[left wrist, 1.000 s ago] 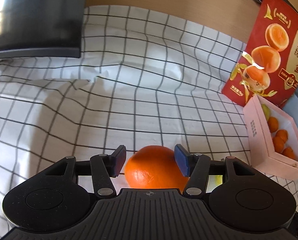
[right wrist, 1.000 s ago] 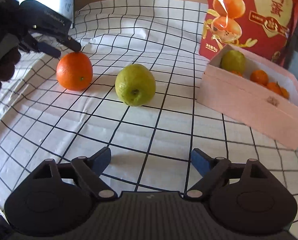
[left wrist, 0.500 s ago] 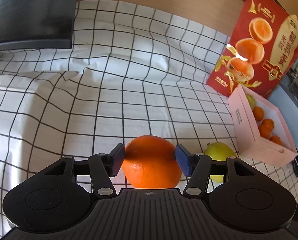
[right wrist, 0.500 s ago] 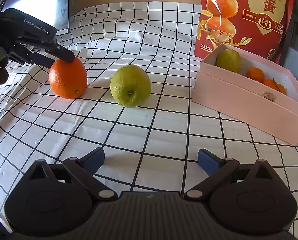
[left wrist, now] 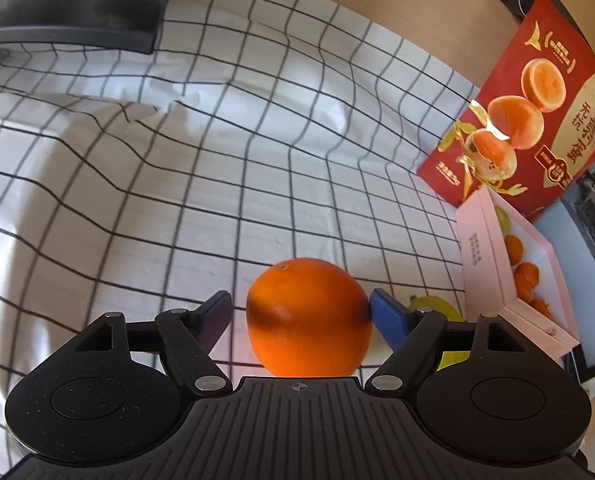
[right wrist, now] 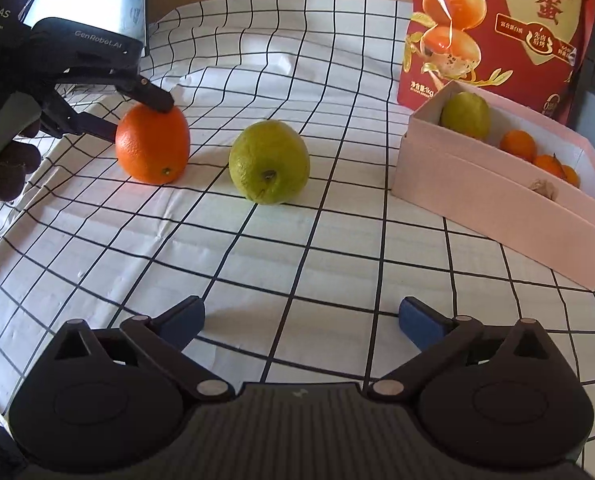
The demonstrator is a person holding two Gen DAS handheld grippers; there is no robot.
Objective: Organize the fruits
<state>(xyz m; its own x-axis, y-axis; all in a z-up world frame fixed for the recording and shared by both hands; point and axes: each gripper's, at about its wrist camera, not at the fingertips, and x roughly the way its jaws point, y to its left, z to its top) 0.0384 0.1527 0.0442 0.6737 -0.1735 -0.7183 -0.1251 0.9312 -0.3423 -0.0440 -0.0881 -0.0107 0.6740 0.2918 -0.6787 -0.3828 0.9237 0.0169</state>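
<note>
A large orange (left wrist: 307, 316) rests on the checked cloth between the jaws of my left gripper (left wrist: 299, 306). Those jaws are opening: the left pad stands clear of the peel and the right pad (left wrist: 385, 316) only just meets it. From the right wrist view the same orange (right wrist: 152, 144) sits at the far left with the left gripper (right wrist: 137, 118) straddling it. A green fruit (right wrist: 269, 162) lies beside it, toward the middle. My right gripper (right wrist: 301, 316) hovers over bare cloth near the front, its jaws opening with nothing between them.
A pink box (right wrist: 497, 208) at the right holds a green fruit and several small oranges. Behind it stands a red printed bag (right wrist: 497, 28). A dark flat object (left wrist: 65, 0) lies at the cloth's far left corner. A gloved hand (right wrist: 1, 168) holds the left gripper.
The left jaws have spread away from the orange they were gripping, and the orange sits on the cloth. The right jaws have widened a little. The left view has rolled slightly.
</note>
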